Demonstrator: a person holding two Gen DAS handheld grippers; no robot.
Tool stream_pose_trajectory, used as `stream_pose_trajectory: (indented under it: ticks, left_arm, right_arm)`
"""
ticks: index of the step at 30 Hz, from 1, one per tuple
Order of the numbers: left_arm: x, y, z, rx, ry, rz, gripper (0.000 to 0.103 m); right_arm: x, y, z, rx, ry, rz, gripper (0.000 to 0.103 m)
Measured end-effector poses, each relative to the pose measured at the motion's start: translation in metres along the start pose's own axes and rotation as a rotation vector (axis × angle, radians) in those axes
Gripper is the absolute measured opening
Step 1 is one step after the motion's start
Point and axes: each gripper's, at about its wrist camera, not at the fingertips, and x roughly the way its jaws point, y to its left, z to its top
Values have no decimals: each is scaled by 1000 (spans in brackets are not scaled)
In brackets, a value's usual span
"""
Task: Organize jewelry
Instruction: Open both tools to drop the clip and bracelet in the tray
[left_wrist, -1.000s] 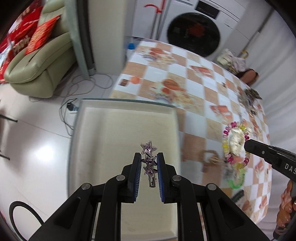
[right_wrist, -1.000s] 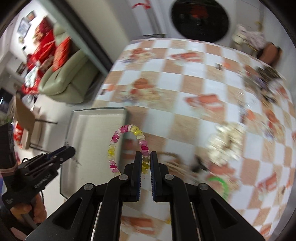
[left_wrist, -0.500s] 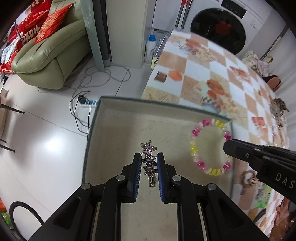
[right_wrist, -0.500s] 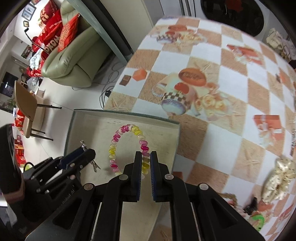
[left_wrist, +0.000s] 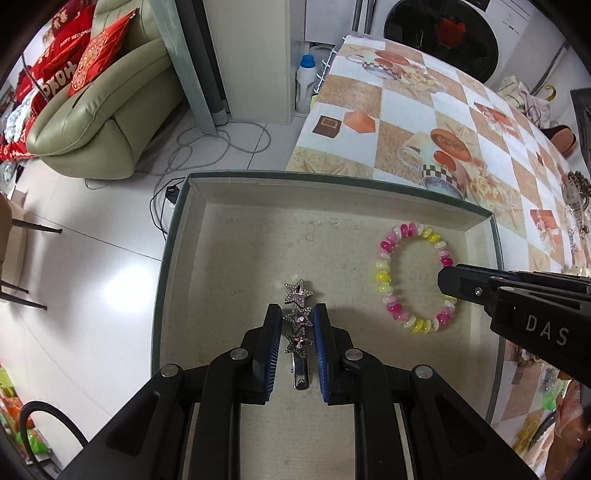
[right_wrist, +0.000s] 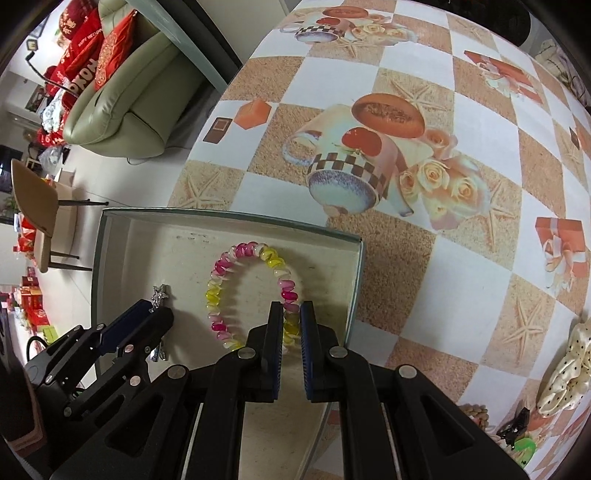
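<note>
A shallow cardboard box (left_wrist: 332, 192) with a beige floor sits at the table's near-left edge. My left gripper (left_wrist: 297, 317) is shut on a silver star hair clip (left_wrist: 298, 325) with three rhinestone stars, low over the box floor. My right gripper (right_wrist: 291, 314) is shut on a pink, yellow and white beaded bracelet (right_wrist: 221, 280), which hangs inside the box near its right wall. The bracelet (left_wrist: 391, 295) and the right gripper's fingers (left_wrist: 465, 284) show in the left wrist view. The left gripper (right_wrist: 155, 314) and the clip's star tip (right_wrist: 160, 293) show in the right wrist view.
The table wears a checked orange and white cloth (right_wrist: 406, 110). A cream scrunchie (right_wrist: 569, 373), a green item (right_wrist: 524, 448) and more jewelry (left_wrist: 574, 192) lie to the right. Beyond the table's left edge are floor, cables, a green sofa (left_wrist: 103, 122) and a washing machine (left_wrist: 443, 29).
Both grippers moved over and down into the box, each still holding its piece. The bracelet went from above the table to inside the box, beside the star clip.
</note>
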Motion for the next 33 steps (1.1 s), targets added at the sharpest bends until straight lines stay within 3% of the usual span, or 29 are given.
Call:
stream_pose_trajectory:
  ticks: [3,6,9,11,12,14,20,26,33]
  left_arm:
    - [0,-2,1,-3,12,15,22]
    - [-4,-1,0,-14,9,16,22]
    - [-8,-2,-2,-12,1,28,23]
    - [-11,-3,-2,-15,5,34,69]
    - [-14,-1,-3,-23,-3,46,103]
    - [-21,-4,-5,-13,-37,80,103]
    - [-25,-10,-8,14,-8,83,103]
    - [-40,-25,-22,35,5,70,103]
    - [-65,-68,-45,148,10,35,103]
  right_arm:
    - [-2,0,2,7,5,26,25]
    - [-21,-1,1,19,-48,41,41]
    - [-45,-3,-2,60,-113,67,42]
    - [-62,-9,-8,89,-147,80,42]
    - [-68,-12,-12,99,-157,84,42]
    - [-80,-22,-22,123,-170,90,42]
    - [-97,-58,-59,188,-162,56,44]
    - [-107,-100,-108,284,-133,27,57]
    - [-125,-148,-167,406,-126,-14,73]
